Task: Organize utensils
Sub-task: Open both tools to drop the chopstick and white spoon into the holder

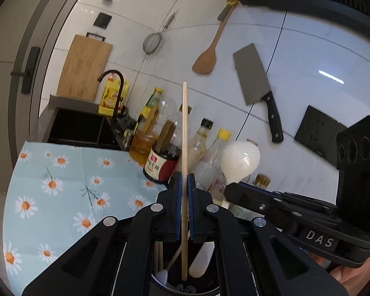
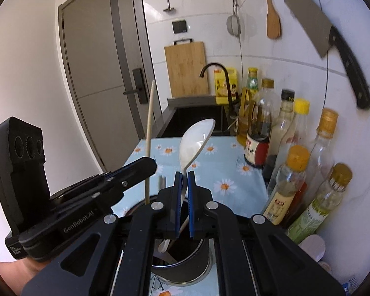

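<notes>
My left gripper (image 1: 184, 178) is shut on a wooden chopstick (image 1: 184, 133) that stands nearly upright, its lower end reaching down into the black utensil holder (image 1: 170, 286) below the jaws. My right gripper (image 2: 184, 175) is shut on the handle of a white spoon (image 2: 196, 138), bowl up, over the same black utensil holder (image 2: 185, 264). The holder has other utensils in it. The right gripper (image 1: 234, 188) with the white spoon (image 1: 239, 161) shows at the right of the left wrist view. In the right wrist view the left gripper (image 2: 150, 164) and its chopstick (image 2: 150, 128) are at left.
Several sauce and oil bottles (image 2: 283, 133) line the tiled wall on the right of the daisy-print cloth (image 1: 61, 185). A cleaver (image 1: 256, 83), wooden spatula (image 1: 207, 59) and strainer (image 1: 152, 42) hang on the wall. A black sink (image 2: 197, 120), faucet and a cutting board (image 2: 186, 67) lie beyond.
</notes>
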`<state>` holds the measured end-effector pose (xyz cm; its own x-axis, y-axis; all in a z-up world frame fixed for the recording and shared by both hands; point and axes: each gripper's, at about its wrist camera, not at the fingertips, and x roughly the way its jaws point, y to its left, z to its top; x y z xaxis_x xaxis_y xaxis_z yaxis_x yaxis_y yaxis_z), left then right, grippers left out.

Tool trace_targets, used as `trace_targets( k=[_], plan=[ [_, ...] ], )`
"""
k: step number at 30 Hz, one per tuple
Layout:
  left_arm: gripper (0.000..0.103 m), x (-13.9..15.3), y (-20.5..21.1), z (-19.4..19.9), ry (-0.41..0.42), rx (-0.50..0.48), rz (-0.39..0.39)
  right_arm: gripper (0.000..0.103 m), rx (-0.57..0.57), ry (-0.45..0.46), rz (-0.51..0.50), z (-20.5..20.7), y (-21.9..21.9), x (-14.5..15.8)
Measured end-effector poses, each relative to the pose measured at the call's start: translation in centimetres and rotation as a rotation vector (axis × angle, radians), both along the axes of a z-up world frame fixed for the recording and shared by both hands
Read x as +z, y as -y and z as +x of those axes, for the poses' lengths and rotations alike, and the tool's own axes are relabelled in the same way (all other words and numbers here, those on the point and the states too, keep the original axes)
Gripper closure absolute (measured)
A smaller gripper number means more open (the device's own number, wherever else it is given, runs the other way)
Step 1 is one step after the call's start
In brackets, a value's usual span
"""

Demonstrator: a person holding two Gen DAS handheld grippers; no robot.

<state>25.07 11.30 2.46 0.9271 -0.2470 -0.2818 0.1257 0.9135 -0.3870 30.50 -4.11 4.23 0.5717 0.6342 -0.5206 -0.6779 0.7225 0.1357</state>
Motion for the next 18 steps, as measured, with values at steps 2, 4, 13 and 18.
trace_targets(
  k=[2, 4, 13, 18],
  plan=[
    [0.099, -0.4, 0.1, 0.1, -0.008, -0.002, -0.005, 0.097, 0.001, -0.012, -0.005, 0.1, -0.2, -0.5],
    [0.099, -0.6, 0.3, 0.1, -0.011, -0.002, -0.002, 0.097, 0.001, -0.019, -0.012, 0.1, -0.4, -0.9],
    [0.097, -1.5, 0.4, -0.4, -0.068, 0.006, 0.017, 0.081, -0.018, -0.093, 0.007, 0.1, 0.4, -1.6],
    [0.097, -1.3, 0.0, -1.2, -0.077, 0.019, 0.021, 0.081, -0.029, -0.118, 0.035, -0.1, 1.3, -1.1]
  ],
)
